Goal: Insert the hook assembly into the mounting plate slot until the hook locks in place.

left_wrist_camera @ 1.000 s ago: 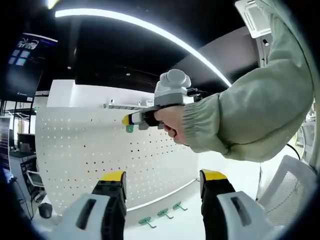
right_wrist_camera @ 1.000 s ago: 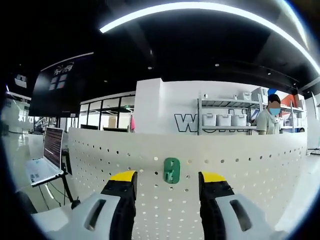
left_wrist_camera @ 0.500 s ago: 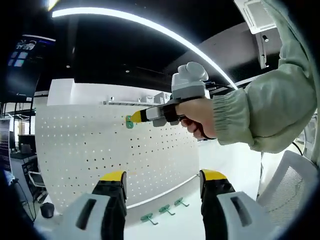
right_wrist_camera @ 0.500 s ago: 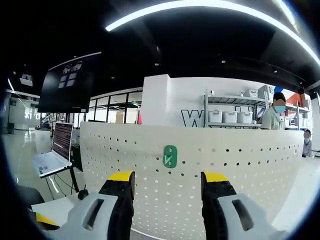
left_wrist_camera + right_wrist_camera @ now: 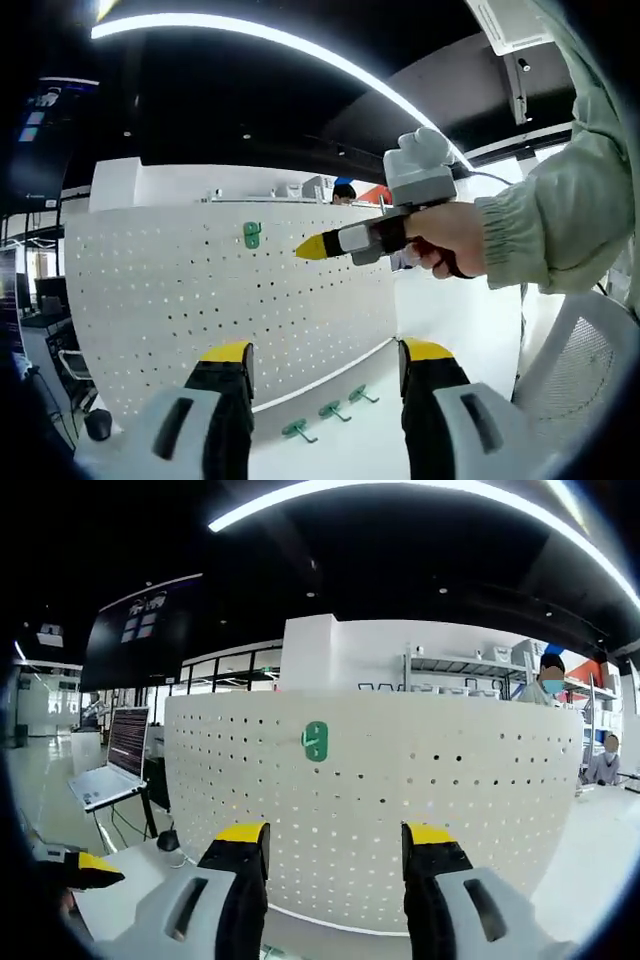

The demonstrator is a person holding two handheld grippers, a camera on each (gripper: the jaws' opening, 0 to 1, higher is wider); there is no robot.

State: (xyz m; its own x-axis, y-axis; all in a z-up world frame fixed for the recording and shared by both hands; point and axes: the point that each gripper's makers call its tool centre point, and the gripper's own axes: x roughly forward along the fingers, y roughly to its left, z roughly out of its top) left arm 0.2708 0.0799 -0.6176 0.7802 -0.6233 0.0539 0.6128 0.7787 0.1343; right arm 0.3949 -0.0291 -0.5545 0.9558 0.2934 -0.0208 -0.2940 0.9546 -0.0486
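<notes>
Here both tongs (image 5: 325, 365) (image 5: 336, 845) gape empty before the white pegboard (image 5: 420, 800), dark ceiling overhead.

A green hook (image 5: 252, 234) sits on the white pegboard (image 5: 180, 300); the right gripper (image 5: 312, 247), seemingly empty, hovers just beside it.

Open air before pegboard (image 5: 400, 780)

Legible text, labels, brands, numbers, signs: none. Dark wall screen (image 5: 142, 630), upper left of right gripper view: pale graphics, too small to read. Laptop (image 5: 112, 765) at left: lit display, lines of content unreadable. Pegboard (image 5: 400, 800): unmarked, no lettering
</notes>
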